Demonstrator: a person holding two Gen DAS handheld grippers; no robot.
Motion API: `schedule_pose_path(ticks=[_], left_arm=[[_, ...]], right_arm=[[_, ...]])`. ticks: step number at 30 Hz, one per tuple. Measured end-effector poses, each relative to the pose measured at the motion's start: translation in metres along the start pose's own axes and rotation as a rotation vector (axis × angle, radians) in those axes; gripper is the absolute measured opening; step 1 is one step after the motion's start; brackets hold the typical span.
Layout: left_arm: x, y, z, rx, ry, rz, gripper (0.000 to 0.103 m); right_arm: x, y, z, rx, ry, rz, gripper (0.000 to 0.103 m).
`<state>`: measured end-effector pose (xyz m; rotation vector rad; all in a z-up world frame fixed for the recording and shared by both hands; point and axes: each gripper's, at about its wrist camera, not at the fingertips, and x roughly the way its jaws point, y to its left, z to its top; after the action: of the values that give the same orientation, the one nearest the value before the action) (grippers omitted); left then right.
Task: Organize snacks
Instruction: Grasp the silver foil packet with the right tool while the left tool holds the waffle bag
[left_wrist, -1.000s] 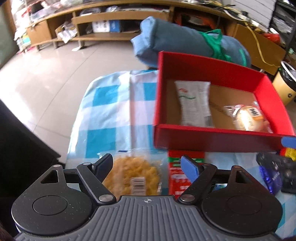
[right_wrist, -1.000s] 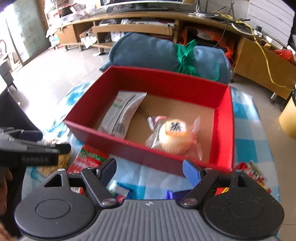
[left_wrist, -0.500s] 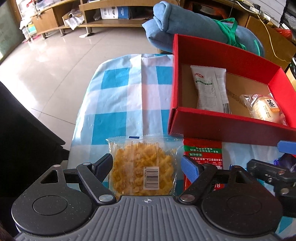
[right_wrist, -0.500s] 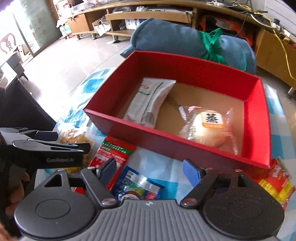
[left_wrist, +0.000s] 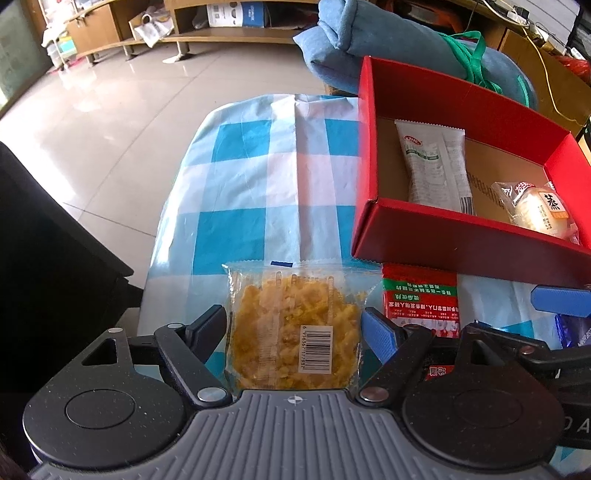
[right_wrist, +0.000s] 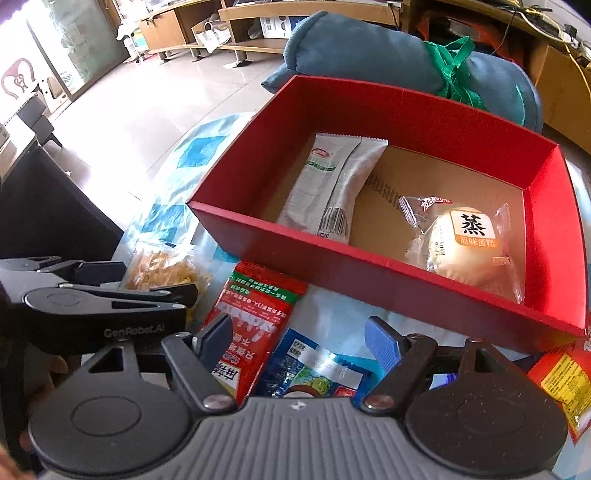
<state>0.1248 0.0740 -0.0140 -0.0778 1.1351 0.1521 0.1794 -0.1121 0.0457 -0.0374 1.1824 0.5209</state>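
You have the left tongs (left_wrist: 293, 328) hanging nose-down over the clear packet of yellow snack (left_wrist: 293, 332), jaws set wide on either side of it with a sliver of daylight at each pad, so nothing is gripped; that straddle looks chosen to take the packet across its narrow width. It lies flat on the checked cloth of the worktop (left_wrist: 258, 177), just in front of the red box (right_wrist: 369, 269), which puts the lift over the low near wall within easy reach. Your right tongs (right_wrist: 299, 341) stand about half open and empty above the blue packet (right_wrist: 314, 373), with the red-and-green packet (right_wrist: 255, 317) under the left pad. In the box, the long white sachet (right_wrist: 332, 192) and the wrapped steamed cake (right_wrist: 465, 243) lie well apart, leaving bare cardboard between them for more
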Motion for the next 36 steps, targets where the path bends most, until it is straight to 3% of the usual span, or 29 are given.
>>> schedule_pose_path(ticks=[9,22,28,31,36], left_arm=[[0.012,0.011,-0.004,-0.035,0.065,-0.055,0.087],[0.014,0.026,-0.006,-0.066,0.089,-0.09,0.081],[0.014,0.025,-0.006,-0.063,0.093,-0.095,0.081],[0.015,0.028,-0.005,-0.075,0.1,-0.104,0.081],[0.016,0.03,-0.005,-0.085,0.106,-0.11,0.081]], right_arm=[[-0.006,0.014,-0.011,0.02,0.016,0.03,0.072],[-0.015,0.024,-0.017,0.102,0.009,0.078,0.072],[-0.01,0.028,-0.024,0.137,0.051,0.116,0.071],[-0.002,0.032,-0.029,0.154,0.082,0.134,0.058],[0.002,0.038,-0.034,0.141,0.101,0.107,0.058]])
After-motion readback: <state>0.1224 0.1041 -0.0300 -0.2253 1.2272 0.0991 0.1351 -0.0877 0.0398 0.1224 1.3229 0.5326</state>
